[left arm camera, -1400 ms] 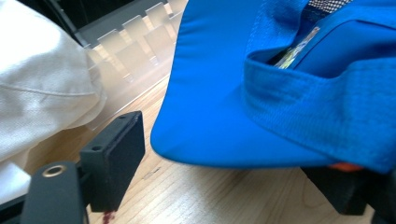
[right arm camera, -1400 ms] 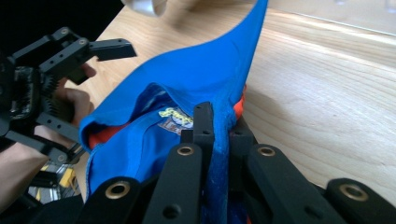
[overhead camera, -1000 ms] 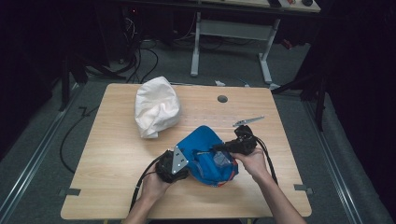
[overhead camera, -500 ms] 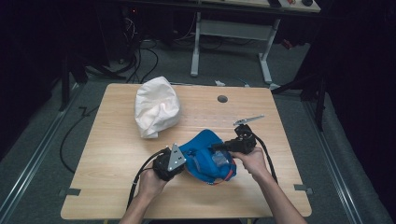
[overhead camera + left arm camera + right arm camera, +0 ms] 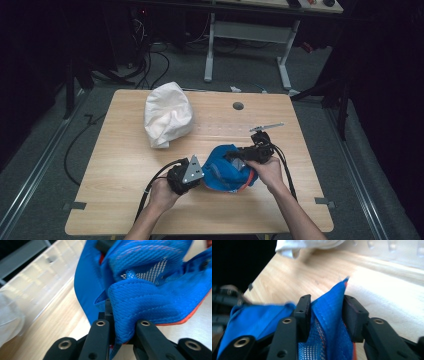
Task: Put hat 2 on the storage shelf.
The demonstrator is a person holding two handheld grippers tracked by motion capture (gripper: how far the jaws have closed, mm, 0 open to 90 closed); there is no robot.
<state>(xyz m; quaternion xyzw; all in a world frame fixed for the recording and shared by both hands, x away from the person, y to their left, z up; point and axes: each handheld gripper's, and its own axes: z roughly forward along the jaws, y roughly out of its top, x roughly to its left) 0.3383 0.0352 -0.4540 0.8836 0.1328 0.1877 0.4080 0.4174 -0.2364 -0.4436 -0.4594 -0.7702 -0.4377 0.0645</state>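
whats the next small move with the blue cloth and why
Probably draw the right hand-held gripper back off the blue cloth. Its jaws have just been opening, with the cloth loose between them, while the left hand-held gripper is shut on a fold and can hold it alone.

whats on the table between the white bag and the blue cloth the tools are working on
Nothing: in the high view the stretch of table between the white bag and the blue mesh cloth is bare wood.
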